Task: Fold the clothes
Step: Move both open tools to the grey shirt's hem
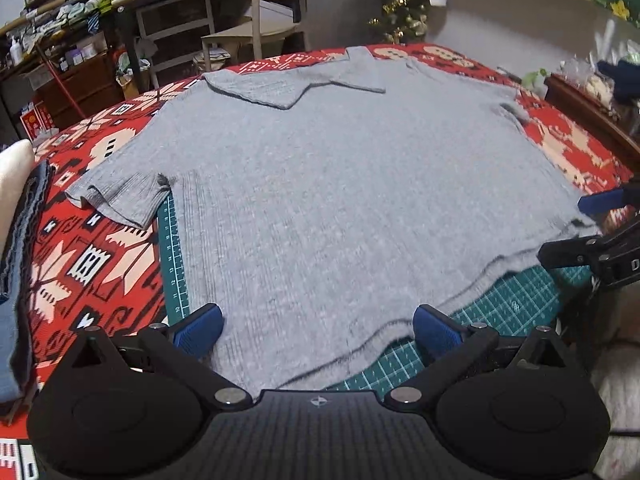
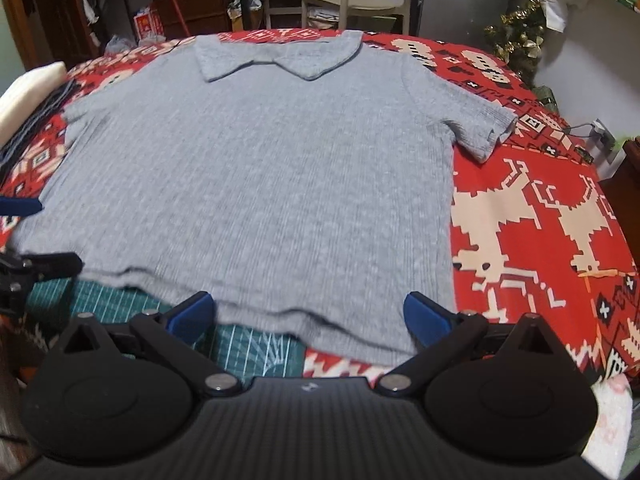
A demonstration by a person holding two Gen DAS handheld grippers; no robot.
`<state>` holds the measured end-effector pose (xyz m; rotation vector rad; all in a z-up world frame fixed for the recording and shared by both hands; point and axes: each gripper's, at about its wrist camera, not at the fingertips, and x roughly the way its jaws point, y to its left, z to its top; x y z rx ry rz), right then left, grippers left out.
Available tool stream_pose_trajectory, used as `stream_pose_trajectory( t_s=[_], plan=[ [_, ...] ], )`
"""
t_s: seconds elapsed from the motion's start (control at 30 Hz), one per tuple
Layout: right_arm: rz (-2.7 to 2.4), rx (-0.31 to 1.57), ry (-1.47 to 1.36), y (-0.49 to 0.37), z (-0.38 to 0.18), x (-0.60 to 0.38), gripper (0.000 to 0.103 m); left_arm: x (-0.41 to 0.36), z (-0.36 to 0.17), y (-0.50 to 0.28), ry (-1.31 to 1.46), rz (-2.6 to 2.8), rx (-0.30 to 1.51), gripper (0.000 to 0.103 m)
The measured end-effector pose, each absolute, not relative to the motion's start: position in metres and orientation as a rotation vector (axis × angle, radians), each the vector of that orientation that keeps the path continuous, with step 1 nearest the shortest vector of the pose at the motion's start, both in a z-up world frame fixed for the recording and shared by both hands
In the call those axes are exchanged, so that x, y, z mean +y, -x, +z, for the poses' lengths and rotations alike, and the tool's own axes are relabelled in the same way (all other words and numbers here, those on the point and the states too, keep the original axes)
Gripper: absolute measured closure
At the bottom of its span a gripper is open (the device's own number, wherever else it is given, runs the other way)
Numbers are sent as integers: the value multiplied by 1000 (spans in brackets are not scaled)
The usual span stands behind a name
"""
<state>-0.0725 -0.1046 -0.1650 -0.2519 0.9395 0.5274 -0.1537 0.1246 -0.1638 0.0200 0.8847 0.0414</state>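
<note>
A grey ribbed short-sleeved polo shirt (image 1: 328,184) lies spread flat, collar (image 2: 276,56) at the far side and hem toward me. My left gripper (image 1: 318,330) stands open at the hem's left part, blue fingers apart over the cloth with nothing clamped. My right gripper (image 2: 310,316) is open too, straddling the hem's right part (image 2: 320,320). The left sleeve (image 1: 120,196) lies crumpled on the cloth; the right sleeve (image 2: 480,124) lies flat. Each gripper shows at the other view's edge, the right gripper (image 1: 600,236) and the left gripper (image 2: 24,236).
The shirt rests on a green cutting mat (image 1: 508,308) over a red patterned tablecloth (image 2: 540,216). Folded denim and a cream cushion (image 1: 16,176) sit at the left. Chairs (image 1: 256,20), cluttered shelves (image 1: 60,12) and a small decorated tree (image 1: 404,12) stand beyond the table.
</note>
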Motion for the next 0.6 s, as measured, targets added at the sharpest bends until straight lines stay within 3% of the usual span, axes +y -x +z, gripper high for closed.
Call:
stream_pose_trajectory(
  t_s=[0.1, 0.4, 0.47, 0.6],
  plan=[
    [535, 914, 228, 76, -157, -108, 1, 127, -157, 157, 16, 39, 869, 5],
    [587, 696, 213, 73, -133, -89, 3, 112, -138, 132, 105, -31, 736, 6],
    [595, 697, 225, 72, -136, -80, 17, 102, -144, 123, 108, -55, 742, 16],
    [596, 758, 240, 72, -148, -72, 32, 89, -157, 120, 84, -90, 786, 37]
  ],
)
